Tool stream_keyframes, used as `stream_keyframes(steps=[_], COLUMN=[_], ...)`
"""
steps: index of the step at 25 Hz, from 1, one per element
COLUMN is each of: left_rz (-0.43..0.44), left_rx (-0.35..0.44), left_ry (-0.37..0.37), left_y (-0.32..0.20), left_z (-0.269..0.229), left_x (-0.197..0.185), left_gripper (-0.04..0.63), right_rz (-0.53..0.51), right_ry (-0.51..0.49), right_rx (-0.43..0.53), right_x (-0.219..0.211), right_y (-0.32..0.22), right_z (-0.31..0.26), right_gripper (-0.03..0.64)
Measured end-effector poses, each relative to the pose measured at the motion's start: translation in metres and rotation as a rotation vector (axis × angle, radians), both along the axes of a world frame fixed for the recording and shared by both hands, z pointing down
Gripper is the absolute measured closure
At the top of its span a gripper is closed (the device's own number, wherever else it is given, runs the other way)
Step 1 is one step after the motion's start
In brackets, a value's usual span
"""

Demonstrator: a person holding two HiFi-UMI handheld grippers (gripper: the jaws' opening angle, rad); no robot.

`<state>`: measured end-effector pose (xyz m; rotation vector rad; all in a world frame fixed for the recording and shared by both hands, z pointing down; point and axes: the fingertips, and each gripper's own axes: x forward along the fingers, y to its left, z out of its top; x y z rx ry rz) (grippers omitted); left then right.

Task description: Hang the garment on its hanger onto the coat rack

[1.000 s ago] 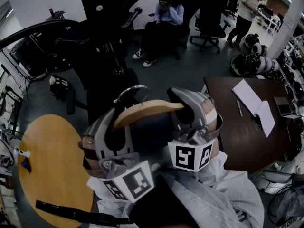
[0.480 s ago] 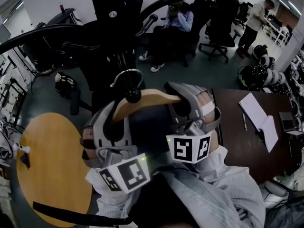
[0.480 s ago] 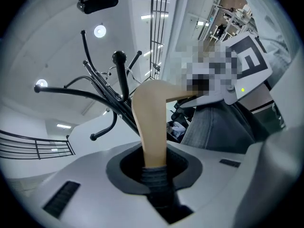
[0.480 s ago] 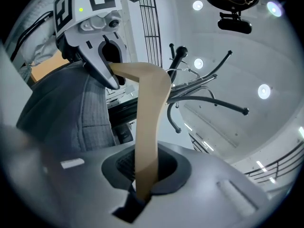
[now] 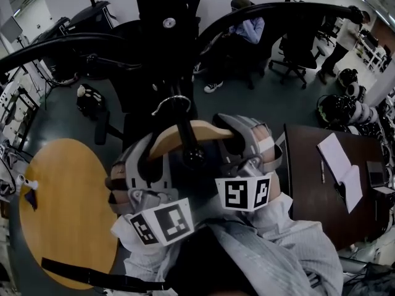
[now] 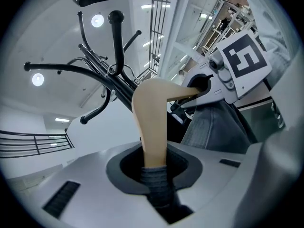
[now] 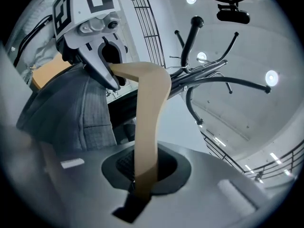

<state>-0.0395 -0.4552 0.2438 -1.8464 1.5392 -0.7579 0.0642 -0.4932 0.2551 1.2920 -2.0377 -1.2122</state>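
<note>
The left gripper (image 6: 154, 177) pinches one end of the wooden hanger (image 6: 151, 122). A bit of dark ribbed cloth is squeezed in with it. The right gripper (image 7: 142, 177) pinches the other end, on bare smooth wood. The hanger is tan and bent like a bow. The soft grey garment (image 6: 213, 125) hangs on it, up between both grippers. The thin shiny hook (image 5: 173, 102) is close to the black metal coat rack (image 5: 165, 23). The rack has long curved arms with round ball tips.
</note>
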Motion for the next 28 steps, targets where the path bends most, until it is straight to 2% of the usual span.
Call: stream_keyframes(steps=[3,13,17,21,24,28], left_rz=[0.001,0.01,0.02,0.052,0.087,0.128], left_rx=[0.002,0.106,0.114,0.135,0.154,0.168], left_ry=[-0.009,-0.046,-0.048,-0.053,-0.052,-0.033], left_y=[-0.002,0.005,0.01,0.021,0.035,0.053], left_z=[0.005,0.005,0.003,0.001,-0.003,-0.007], left_x=[0.0,0.0,0.002,0.0,-0.001,0.002], left_gripper=[0.529,0.529,0.529,0.501,0.457,0.425], right_rz=[-0.003,0.022,-0.022,-0.099,-0.134,-0.165], right_ry=[-0.004,-0.013,-0.031,-0.033,-0.031,-0.013], right_rx=[-0.008,0.02,-0.003,-0.022,-0.046,-0.086], right_x=[-0.001,0.001,0.0,-0.007,-0.011,-0.013], right_y=[-0.003,-0.001,0.012,0.031,0.047,0.067], right_z=[0.006,0.011,0.01,0.008,0.009,0.013], right_gripper=[0.597,0.604,0.597,0.547,0.484,0.439])
